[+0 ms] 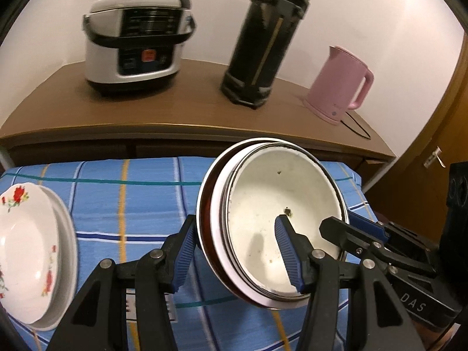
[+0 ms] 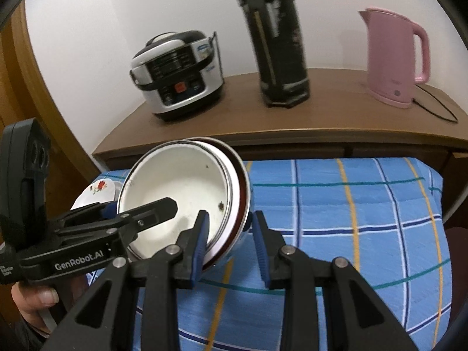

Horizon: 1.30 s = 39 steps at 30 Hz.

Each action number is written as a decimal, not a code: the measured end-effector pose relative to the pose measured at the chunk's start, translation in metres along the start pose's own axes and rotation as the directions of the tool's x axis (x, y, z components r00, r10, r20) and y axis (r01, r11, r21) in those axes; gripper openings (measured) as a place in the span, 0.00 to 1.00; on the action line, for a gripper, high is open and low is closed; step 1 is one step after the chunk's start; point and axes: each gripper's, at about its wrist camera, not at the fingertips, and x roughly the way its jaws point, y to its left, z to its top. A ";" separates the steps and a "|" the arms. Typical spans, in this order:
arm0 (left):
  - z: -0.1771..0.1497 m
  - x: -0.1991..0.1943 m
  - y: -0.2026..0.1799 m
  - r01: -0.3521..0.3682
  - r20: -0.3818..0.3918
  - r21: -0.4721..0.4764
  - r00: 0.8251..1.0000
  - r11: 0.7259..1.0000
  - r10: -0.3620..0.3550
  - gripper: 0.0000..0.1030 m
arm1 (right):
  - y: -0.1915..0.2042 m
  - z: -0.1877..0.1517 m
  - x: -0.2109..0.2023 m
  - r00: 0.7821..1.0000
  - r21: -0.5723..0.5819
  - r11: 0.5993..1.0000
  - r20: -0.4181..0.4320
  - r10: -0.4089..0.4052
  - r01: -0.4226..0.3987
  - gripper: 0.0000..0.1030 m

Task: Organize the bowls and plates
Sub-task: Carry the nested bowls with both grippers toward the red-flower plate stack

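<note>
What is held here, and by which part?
The nested bowls, by the rim on opposite sides: left claw and right claw, each with one finger inside.

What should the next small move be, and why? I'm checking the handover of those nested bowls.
Probably lower the nested bowls level onto the blue checked cloth. Both the left gripper and right gripper straddle opposite rims, the stack is tilted above the cloth, and the flowered plates lie apart to the left, so bare cloth lies beneath it.
</note>
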 end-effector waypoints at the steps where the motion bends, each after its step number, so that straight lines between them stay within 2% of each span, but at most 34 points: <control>1: 0.000 -0.002 0.005 -0.004 0.002 -0.009 1.000 1.000 0.004 0.55 | 0.004 0.000 0.003 1.000 -0.006 1.000 -0.004 0.006 -0.006 0.30; 14: -0.001 -0.024 0.049 -0.046 0.052 -0.072 0.997 0.996 0.050 0.55 | 0.046 0.008 0.024 0.999 -0.069 0.997 -0.023 0.042 -0.044 0.30; 28: -0.001 -0.040 0.067 -0.067 0.082 -0.095 0.994 0.993 0.075 0.55 | 0.066 0.011 0.029 0.998 -0.106 0.992 -0.024 0.061 -0.063 0.30; 39: -0.003 -0.054 0.086 -0.106 0.086 -0.124 0.989 0.987 0.118 0.55 | 0.087 0.011 0.039 0.994 -0.139 0.984 -0.046 0.103 -0.108 0.30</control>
